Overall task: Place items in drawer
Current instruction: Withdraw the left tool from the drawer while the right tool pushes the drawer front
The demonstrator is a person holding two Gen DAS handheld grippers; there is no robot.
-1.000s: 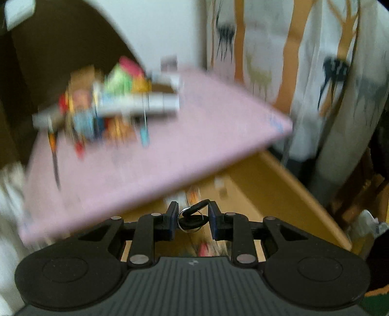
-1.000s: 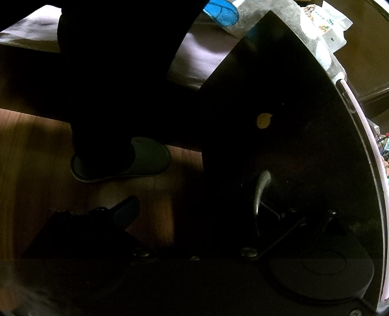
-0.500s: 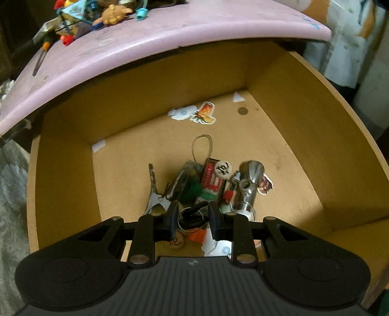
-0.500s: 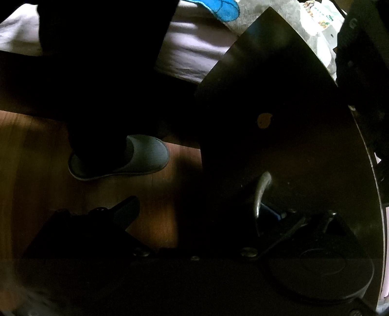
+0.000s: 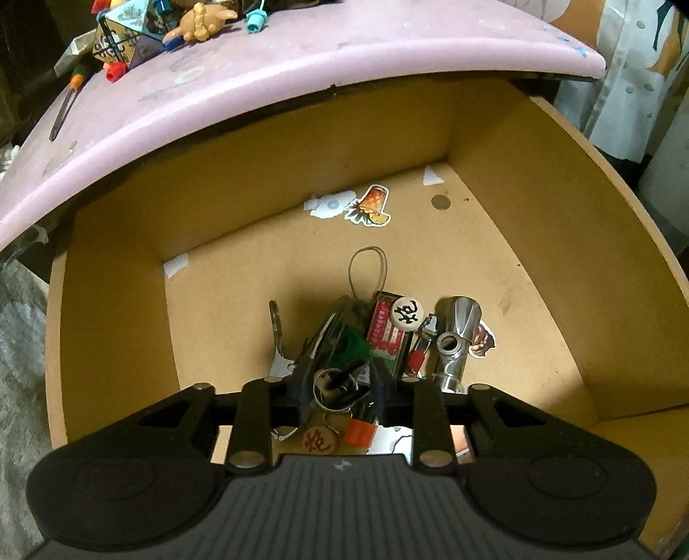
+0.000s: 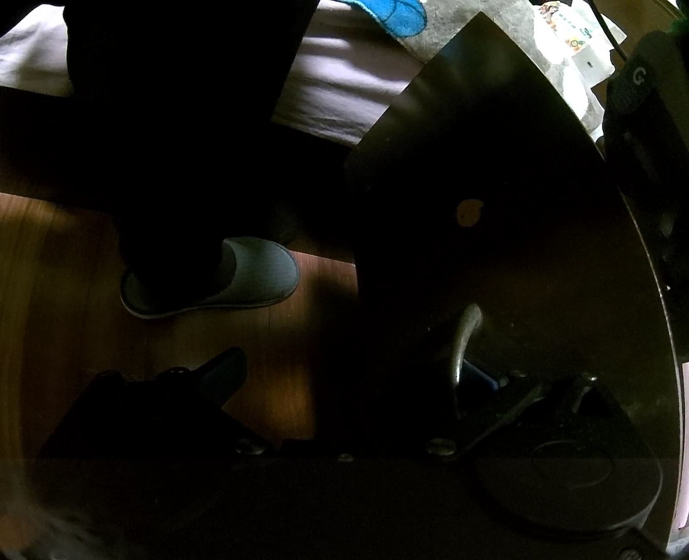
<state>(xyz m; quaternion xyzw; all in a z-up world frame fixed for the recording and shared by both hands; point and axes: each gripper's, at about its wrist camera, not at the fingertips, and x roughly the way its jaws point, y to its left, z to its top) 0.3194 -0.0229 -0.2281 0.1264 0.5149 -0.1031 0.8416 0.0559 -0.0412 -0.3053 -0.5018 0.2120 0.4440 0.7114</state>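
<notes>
In the left wrist view my left gripper (image 5: pixel 340 385) is shut on a black key on a metal ring (image 5: pixel 338 383) and holds it over the open brown drawer (image 5: pixel 107 301). Under it lies a pile: a chrome valve fitting (image 5: pixel 452 340), a red packet (image 5: pixel 385 331), a white game disc (image 5: pixel 407 314), a metal clip (image 5: pixel 277 344) and a wooden disc (image 5: pixel 318 440). In the dark right wrist view my right gripper (image 6: pixel 344 374) is open, one finger behind the metal handle (image 6: pixel 463 340) of the dark drawer front (image 6: pixel 516 258).
The pink tabletop (image 5: pixel 301 73) overhangs the drawer's back, with small toys (image 5: pixel 142 38) and a screwdriver (image 5: pixel 64 107) on it. A curtain (image 5: pixel 637 86) hangs at right. In the right wrist view a grey slipper (image 6: pixel 224 280) stands on the wooden floor.
The left gripper has swung from facing the tabletop down over the open drawer and come closer to the pile, still holding the key. The right gripper has stayed at the handle.
</notes>
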